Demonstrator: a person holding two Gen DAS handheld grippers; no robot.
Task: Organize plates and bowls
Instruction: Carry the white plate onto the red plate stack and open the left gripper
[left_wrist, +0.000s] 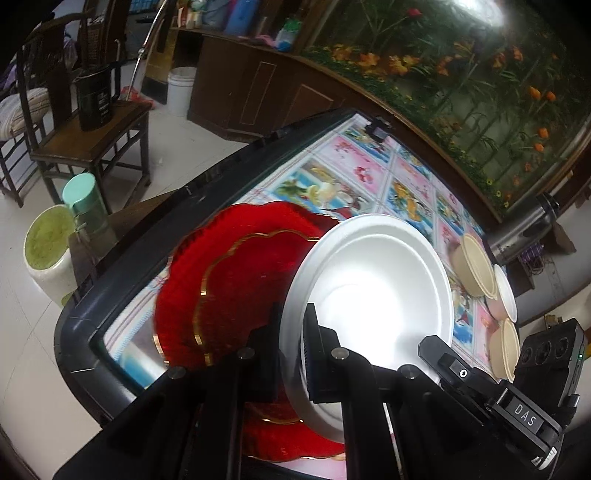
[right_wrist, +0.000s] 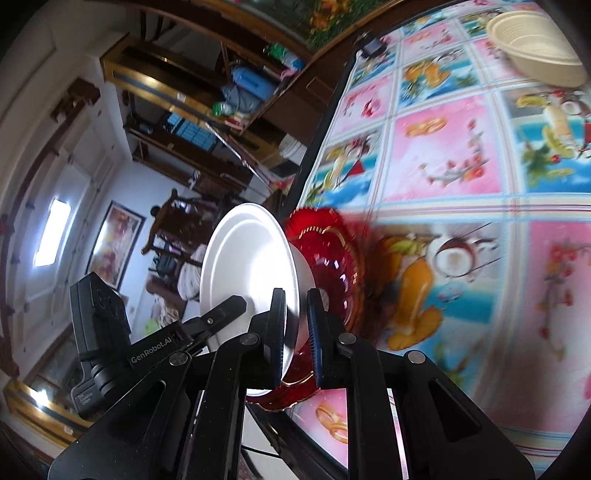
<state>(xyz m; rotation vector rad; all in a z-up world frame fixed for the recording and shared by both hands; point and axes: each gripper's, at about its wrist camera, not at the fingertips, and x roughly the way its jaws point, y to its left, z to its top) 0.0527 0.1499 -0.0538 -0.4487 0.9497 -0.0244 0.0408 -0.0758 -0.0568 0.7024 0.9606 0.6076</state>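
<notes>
Carrying the white plate over the red plate at the table corner, both the left gripper and right gripper clench its rim. Next it likely needs lowering level onto the red plate, then both grips released.

Patterned table with beige bowls

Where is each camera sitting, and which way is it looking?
Left wrist: sits on the left gripper, looking down along its fingers at the white plate, the red plate and the patterned table; the other gripper shows at right.
Right wrist: sits on the right gripper, looking across the table toward shelves; the other gripper shows at left.
Both views share the two plates and the table.
</notes>
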